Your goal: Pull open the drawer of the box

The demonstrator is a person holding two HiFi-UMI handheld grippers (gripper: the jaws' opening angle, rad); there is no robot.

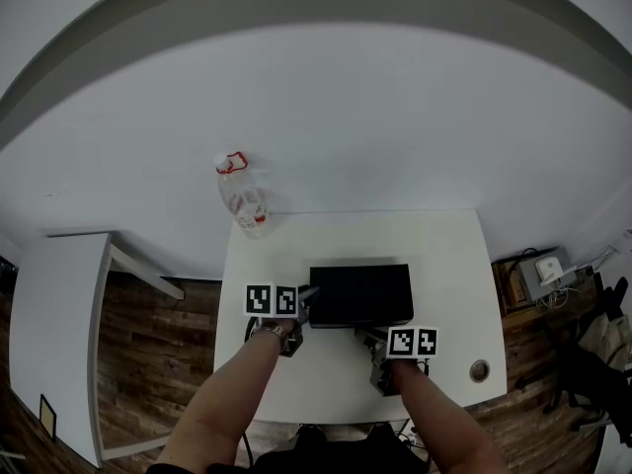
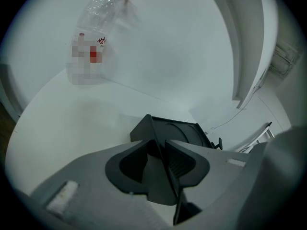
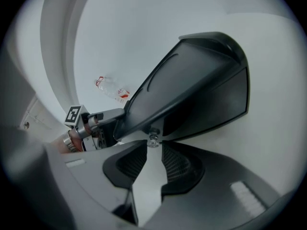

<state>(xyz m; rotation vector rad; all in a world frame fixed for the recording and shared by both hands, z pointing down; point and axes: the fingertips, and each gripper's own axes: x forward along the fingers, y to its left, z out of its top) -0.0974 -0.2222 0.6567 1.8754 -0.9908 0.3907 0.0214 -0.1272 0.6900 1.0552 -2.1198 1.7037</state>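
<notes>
A black box (image 1: 360, 294) lies in the middle of the white table (image 1: 444, 265). My left gripper (image 1: 302, 309) is at the box's left end; in the left gripper view my left gripper (image 2: 160, 150) is shut on a thin edge of the black box (image 2: 180, 131). My right gripper (image 1: 371, 340) is at the box's near side. In the right gripper view my right gripper (image 3: 152, 147) stands open, and the small clear knob (image 3: 153, 140) of the drawer front (image 3: 206, 104) sits just at its tips, with neither pad pressing on it.
A clear plastic bottle with a red cap ring (image 1: 242, 197) lies at the table's far left corner. A round cable hole (image 1: 479, 370) is near the front right corner. A white side table (image 1: 59, 334) stands left, and cables and a device (image 1: 538, 275) lie right.
</notes>
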